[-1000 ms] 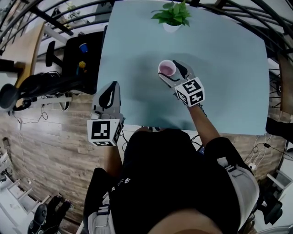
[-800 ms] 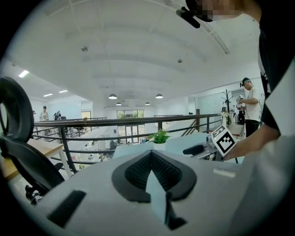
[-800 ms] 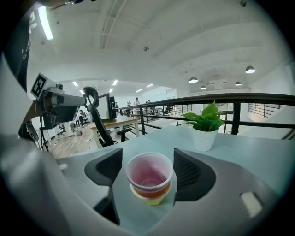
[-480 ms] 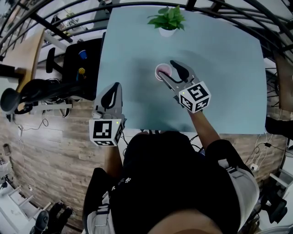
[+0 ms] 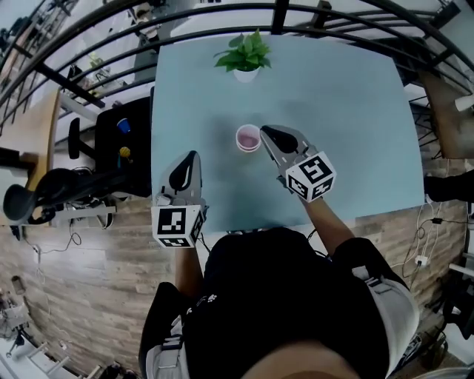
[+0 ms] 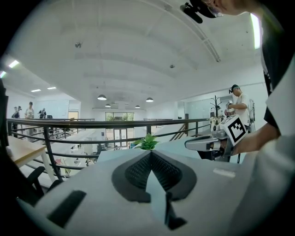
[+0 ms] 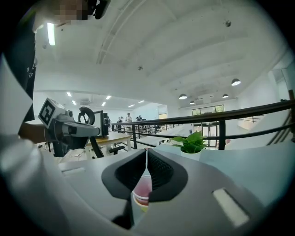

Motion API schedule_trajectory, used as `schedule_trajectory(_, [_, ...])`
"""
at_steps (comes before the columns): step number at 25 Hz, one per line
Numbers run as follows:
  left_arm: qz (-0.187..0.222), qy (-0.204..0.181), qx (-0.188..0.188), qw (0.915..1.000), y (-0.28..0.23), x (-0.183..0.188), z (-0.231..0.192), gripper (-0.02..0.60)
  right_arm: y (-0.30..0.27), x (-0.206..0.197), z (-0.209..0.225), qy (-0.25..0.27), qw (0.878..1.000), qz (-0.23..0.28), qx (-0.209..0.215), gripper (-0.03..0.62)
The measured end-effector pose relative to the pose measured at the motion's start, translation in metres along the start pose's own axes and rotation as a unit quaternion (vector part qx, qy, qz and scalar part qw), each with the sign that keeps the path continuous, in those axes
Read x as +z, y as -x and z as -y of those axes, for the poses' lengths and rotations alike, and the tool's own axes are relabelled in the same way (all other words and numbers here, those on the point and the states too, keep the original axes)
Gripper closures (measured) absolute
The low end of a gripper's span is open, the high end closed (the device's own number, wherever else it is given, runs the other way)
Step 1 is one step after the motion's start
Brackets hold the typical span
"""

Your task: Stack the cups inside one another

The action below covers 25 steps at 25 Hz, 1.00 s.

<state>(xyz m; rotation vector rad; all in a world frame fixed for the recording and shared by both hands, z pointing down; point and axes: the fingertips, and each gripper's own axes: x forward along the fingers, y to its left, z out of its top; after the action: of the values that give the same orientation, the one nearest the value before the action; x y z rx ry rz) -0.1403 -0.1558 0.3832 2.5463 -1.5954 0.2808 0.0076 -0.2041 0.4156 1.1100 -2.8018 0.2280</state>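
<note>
A stack of nested cups (image 5: 248,138), pink on the inside, stands alone on the pale blue table (image 5: 341,111). My right gripper (image 5: 266,132) hovers just right of it, apart from it. Its jaws have just been closing and now meet, with nothing between them. In the right gripper view the cups (image 7: 143,193) show below and beyond the closed right gripper (image 7: 146,152), with a yellowish rim under the pink one. My left gripper (image 5: 189,158) sits near the table's front left edge, shut and empty; its pads (image 6: 138,170) touch at the tip.
A potted green plant (image 5: 243,55) stands at the table's far edge, behind the cups. A black chair (image 5: 122,137) with small items sits off the table's left side. Dark railings (image 5: 222,11) curve beyond the table. The person's torso (image 5: 289,296) fills the near side.
The right gripper, open around the pink cup a second ago, has let go, lifted off to the cup's right and closed. The cups stay standing. The left gripper shifted a little.
</note>
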Motion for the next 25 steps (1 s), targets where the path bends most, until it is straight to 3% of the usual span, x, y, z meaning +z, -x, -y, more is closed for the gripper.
schedule_trajectory(11, [0.01, 0.006, -0.057, 0.9983, -0.022, 0.002, 0.015, 0.589, 0.024, 0.015, -0.009, -0.005, 1.0, 0.017, -0.012, 0.585])
schedule_trajectory(25, [0.006, 0.013, -0.065, 0.9978, -0.018, -0.003, 0.016, 0.589, 0.031, 0.014, -0.023, 0.001, 1.0, 0.013, -0.008, 0.585])
